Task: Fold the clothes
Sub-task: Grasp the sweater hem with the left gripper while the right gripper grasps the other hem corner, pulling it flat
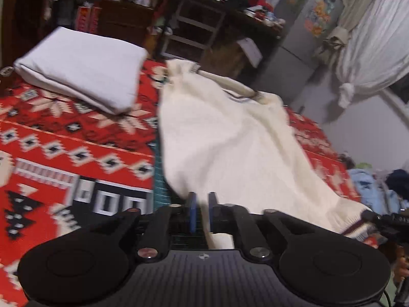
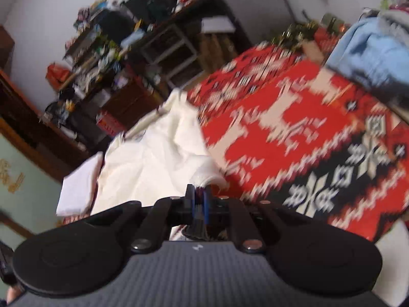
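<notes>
Both my claws, left (image 1: 202, 211) and right (image 2: 198, 204), pinch the cream sweater (image 1: 230, 140), seemingly half spread, beside a folded white cloth (image 1: 81, 69).

Red patterned blanket (image 1: 64, 151) spreads across the bed, snowflake motifs sharp at nine o'clock. Cluttered dark shelving (image 1: 194, 25) stands at twelve o'clock, a grey fridge (image 1: 294, 51) at one o'clock, and pale knotted curtains (image 1: 370, 38) hang at two o'clock.
</notes>
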Tool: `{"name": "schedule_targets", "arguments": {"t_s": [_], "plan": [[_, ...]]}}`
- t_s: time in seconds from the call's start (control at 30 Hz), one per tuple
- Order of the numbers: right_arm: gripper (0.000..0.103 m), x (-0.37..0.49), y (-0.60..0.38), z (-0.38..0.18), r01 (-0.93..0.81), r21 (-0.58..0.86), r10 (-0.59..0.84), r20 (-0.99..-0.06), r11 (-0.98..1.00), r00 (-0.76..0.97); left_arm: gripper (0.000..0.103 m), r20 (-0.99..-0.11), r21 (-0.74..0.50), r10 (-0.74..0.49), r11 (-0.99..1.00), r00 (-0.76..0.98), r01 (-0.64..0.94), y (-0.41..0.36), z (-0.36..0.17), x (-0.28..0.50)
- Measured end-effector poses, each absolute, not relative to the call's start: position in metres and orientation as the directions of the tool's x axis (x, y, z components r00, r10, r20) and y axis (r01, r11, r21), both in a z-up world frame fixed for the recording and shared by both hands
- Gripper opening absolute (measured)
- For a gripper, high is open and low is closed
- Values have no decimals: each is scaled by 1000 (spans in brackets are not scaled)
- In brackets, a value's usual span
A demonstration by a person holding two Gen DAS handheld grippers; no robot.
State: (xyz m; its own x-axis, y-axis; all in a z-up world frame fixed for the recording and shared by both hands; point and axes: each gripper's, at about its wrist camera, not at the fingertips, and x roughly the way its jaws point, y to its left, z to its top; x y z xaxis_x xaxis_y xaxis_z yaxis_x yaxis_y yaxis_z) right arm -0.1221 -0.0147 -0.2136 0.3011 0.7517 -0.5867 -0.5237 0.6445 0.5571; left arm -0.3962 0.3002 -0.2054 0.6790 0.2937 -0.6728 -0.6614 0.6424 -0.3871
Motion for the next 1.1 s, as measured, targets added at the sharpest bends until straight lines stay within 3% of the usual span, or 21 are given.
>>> {"name": "schedule_targets", "arguments": {"t_s": [0.07, 0.1, 0.47, 0.6, 0.8, 0.87, 1.1], "plan": [[7, -128, -3, -221, -551, 502, 721, -622, 667, 305, 33, -667, -403, 278, 645, 691, -649, 298, -206, -402], [7, -130, 0, -223, -552, 491, 712, -631, 674, 309, 34, -670, -404, 262, 656, 694, -638, 293, -207, -403], [7, -114, -14, -228, -516, 463, 675, -642, 720, 365, 30, -780, -377, 59, 751, 623, -542, 237, -237, -379], [7, -115, -14, -229, -516, 465, 675, -642, 719, 362, 31, -805, -334, 59, 777, 590, -534, 224, -243, -364], [7, -122, -10, -223, -551, 456, 691, -629, 699, 355, 28, -812, -153, 162, 868, 560, -472, 193, -243, -346], [7, -125, -9, -222, -556, 460, 697, -627, 692, 349, 10, -808, -85, 200, 891, 554, -445, 183, -243, -341], [7, -140, -3, -220, -615, 444, 716, -628, 652, 305, 6, -792, -30, 264, 884, 551, -466, 193, -229, -364]]}}
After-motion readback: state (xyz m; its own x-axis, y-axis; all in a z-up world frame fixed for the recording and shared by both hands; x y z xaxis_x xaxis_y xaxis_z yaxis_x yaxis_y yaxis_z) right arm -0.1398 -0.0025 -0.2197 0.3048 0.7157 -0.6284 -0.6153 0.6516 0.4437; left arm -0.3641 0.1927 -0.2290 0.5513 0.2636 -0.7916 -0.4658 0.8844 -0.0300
